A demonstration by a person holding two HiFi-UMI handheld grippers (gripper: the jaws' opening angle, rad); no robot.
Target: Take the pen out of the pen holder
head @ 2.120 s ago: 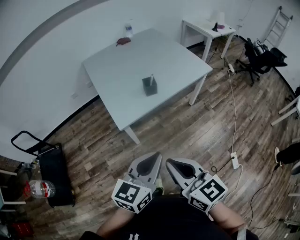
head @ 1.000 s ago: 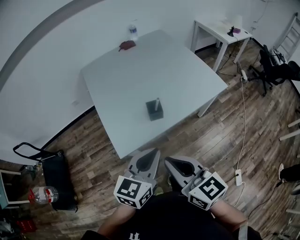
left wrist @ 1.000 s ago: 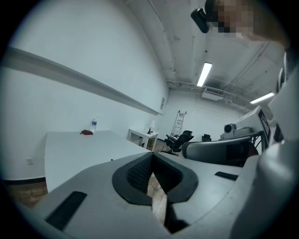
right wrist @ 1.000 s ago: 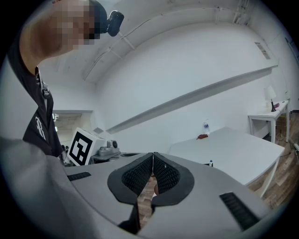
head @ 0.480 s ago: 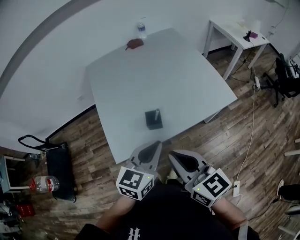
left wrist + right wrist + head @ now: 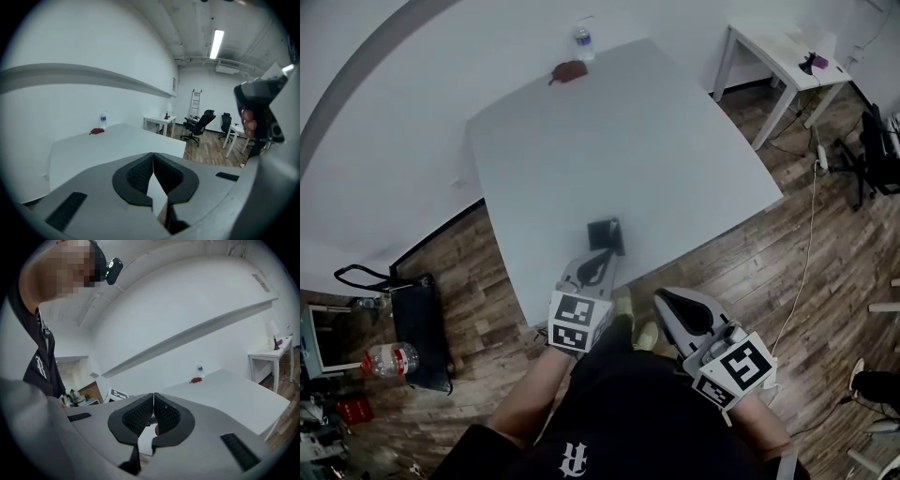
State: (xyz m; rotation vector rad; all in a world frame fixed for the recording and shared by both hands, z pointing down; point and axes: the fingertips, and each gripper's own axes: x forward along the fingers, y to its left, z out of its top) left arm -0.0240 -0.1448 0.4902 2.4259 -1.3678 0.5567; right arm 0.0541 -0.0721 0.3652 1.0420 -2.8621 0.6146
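A small dark square pen holder point(image 6: 603, 234) stands near the front edge of the white table point(image 6: 609, 141), with a pale pen point(image 6: 616, 225) sticking up at its right side. My left gripper point(image 6: 604, 255) reaches forward, its shut tips just short of the holder's near side. In the left gripper view the left gripper point(image 6: 153, 155) has its jaws pressed together with nothing between them, and they hide the holder. My right gripper point(image 6: 662, 298) hangs back over the floor, off the table's edge. In its own view the right gripper point(image 6: 153, 395) is shut and empty.
A water bottle point(image 6: 582, 39) and a red object point(image 6: 570, 69) sit at the table's far edge. A small white side table point(image 6: 787, 52) and an office chair point(image 6: 883, 131) stand at the right. A cable point(image 6: 811, 234) runs across the wooden floor. A black bag point(image 6: 417, 328) lies at the left.
The person has walked up to the table, so the holder now lies close. The left gripper has stretched forward to the holder; the right gripper has stayed back and low.
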